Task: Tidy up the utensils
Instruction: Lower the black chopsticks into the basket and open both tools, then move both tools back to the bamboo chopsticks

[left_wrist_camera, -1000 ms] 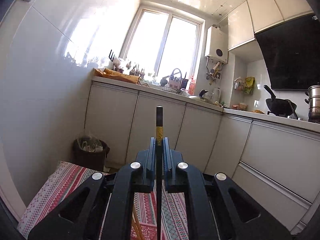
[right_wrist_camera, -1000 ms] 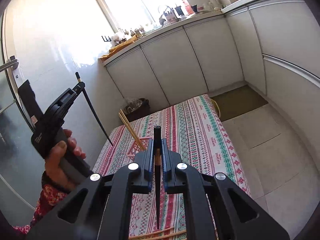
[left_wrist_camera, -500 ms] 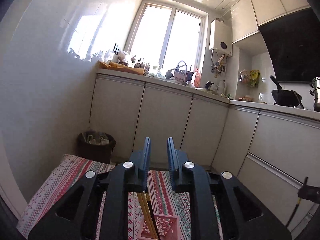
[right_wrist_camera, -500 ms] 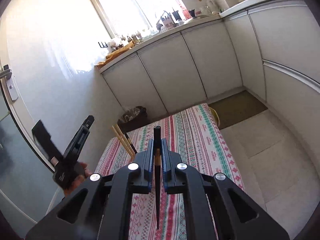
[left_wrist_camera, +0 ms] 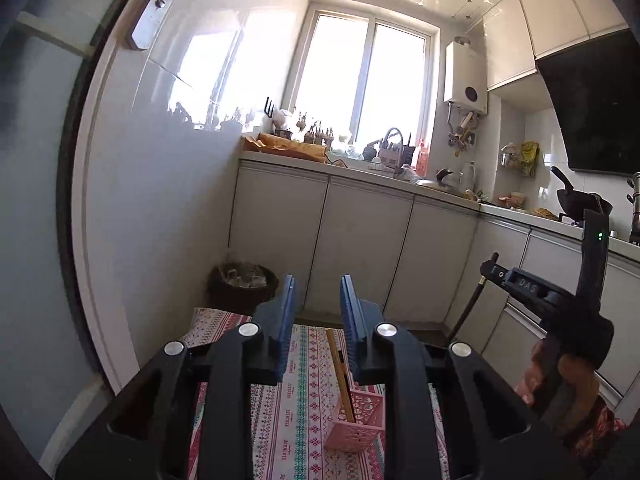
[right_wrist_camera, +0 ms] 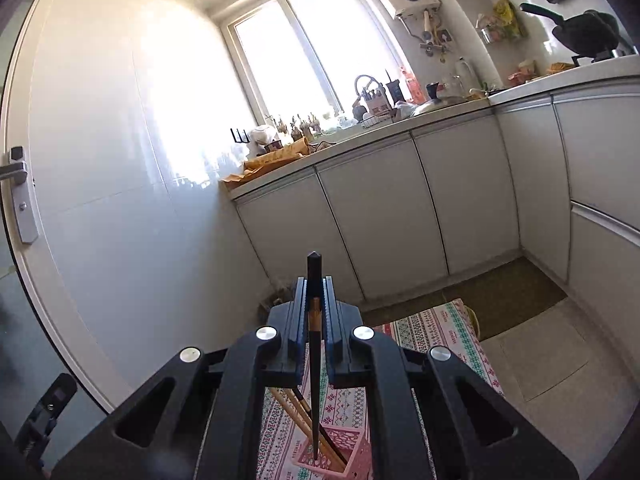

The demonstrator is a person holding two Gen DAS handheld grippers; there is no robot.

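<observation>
The black chopstick [right_wrist_camera: 314, 344] stands clamped in our right gripper [right_wrist_camera: 314, 300], its long axis near upright, blunt end above the fingers, tapered tip down over the pink basket [right_wrist_camera: 348, 454] below. Our left gripper [left_wrist_camera: 317, 304] has just been opening, nothing between its fingers; beneath it wooden chopsticks [left_wrist_camera: 340, 376] lean in the basket. Its base is cut off.

Chopsticks [right_wrist_camera: 304, 412] stand in basket [left_wrist_camera: 356, 424] on cloth [left_wrist_camera: 304, 392].
</observation>
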